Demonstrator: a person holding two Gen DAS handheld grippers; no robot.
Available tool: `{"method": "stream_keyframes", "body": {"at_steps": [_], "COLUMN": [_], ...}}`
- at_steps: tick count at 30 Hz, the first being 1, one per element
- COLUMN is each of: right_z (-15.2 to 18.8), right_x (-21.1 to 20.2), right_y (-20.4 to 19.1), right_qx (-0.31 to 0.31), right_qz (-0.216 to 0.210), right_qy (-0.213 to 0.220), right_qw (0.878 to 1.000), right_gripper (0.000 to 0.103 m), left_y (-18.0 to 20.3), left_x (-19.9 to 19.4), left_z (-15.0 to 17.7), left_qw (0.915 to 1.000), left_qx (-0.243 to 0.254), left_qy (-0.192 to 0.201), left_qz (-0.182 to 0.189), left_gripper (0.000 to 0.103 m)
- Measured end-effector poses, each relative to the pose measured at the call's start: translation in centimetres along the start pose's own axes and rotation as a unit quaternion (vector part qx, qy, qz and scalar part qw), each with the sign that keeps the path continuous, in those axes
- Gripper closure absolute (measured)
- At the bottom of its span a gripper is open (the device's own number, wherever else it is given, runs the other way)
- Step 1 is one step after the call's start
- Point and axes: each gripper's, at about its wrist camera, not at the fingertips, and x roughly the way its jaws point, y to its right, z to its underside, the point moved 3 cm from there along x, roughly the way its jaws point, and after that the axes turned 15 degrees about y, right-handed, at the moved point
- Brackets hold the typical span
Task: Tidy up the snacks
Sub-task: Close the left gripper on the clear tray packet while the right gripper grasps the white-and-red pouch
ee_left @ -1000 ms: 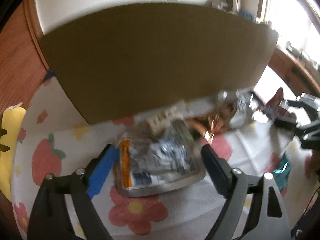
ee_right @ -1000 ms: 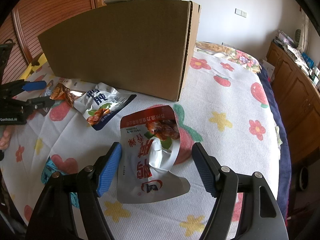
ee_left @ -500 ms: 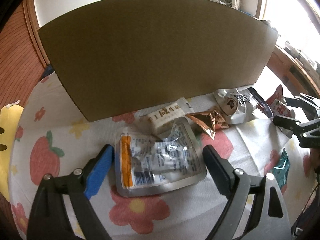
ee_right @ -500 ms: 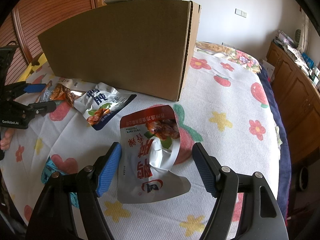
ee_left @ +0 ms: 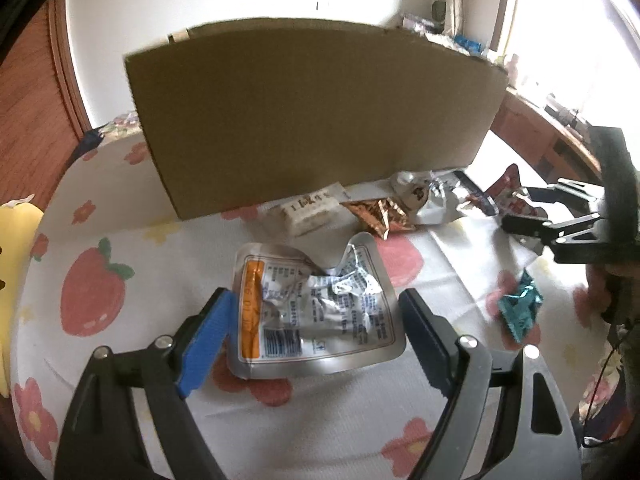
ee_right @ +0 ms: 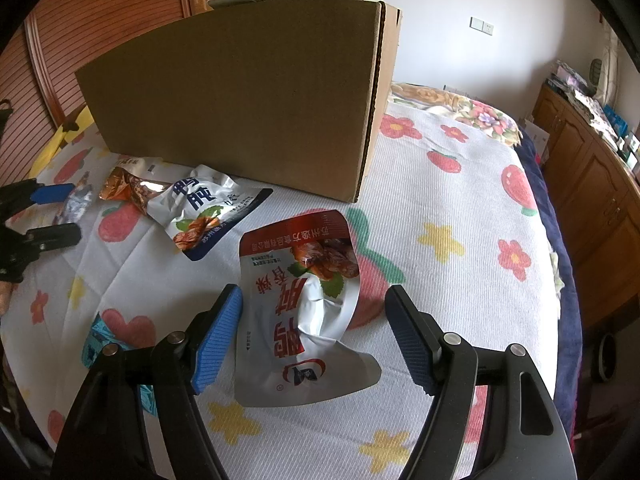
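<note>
A tall cardboard box [ee_left: 312, 112] [ee_right: 240, 96] stands on a bed with a flower-print cover. My left gripper [ee_left: 316, 320] is open, its fingers on either side of a crumpled silver pouch with an orange stripe [ee_left: 316, 304] lying flat. My right gripper [ee_right: 312, 324] is open around a red and silver pouch [ee_right: 304, 304]. A white and blue pouch [ee_right: 204, 208], a copper wrapper [ee_left: 376, 212] [ee_right: 124, 188], a cream pack [ee_left: 308, 212] and a teal wrapper [ee_left: 520, 308] [ee_right: 96, 344] lie loose. The right gripper also shows in the left wrist view [ee_left: 532, 216].
Wooden slatted doors [ee_right: 80, 40] stand left of the box. A wooden cabinet [ee_right: 592, 176] runs along the bed's right side. A yellow object [ee_left: 16, 264] lies at the bed's left edge.
The left wrist view has pulled back and up from the box, so the box looks smaller and the silver pouch sits between the fingers. The right gripper has hardly moved.
</note>
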Motion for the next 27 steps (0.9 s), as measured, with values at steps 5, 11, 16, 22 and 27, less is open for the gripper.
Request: {"method": "stream_keyframes", "body": {"at_steps": [5,11,16,22,27], "right_z": [0.0,0.0,-0.1,-0.1,-0.4], "right_x": [0.0,0.0,-0.2,-1.2,-2.4], "right_y": [-0.1,0.0,-0.4,-0.6,-0.3], "right_qx": [0.0,-0.001,-0.007,-0.004,0.006], "right_qz": [0.0,0.001,-0.007,-0.005,-0.002], "right_qy": [0.0,0.0,0.003,0.008,0.017], "right_qw": [1.0,1.0,1.0,1.0,1.0], "right_gripper": [0.028,0.027,0.038,0.062,0.075], "left_y": [0.3,0.2,0.9,1.0,1.0], "left_x": [-1.9,-3.5,-4.0,-4.8,-4.8], "left_z": [-0.5,-1.0,-1.3,-1.3,-1.4], "left_qw": [0.9997,0.9993,0.9989,0.9986,0.9983], "left_qx": [0.0,0.001,0.006,0.008,0.009], "left_qy": [0.023,0.037,0.044,0.05,0.053], "left_qz": [0.001,0.008,0.013,0.019,0.02], "left_gripper": [0.019,0.019,0.019,0.019,0.019]}}
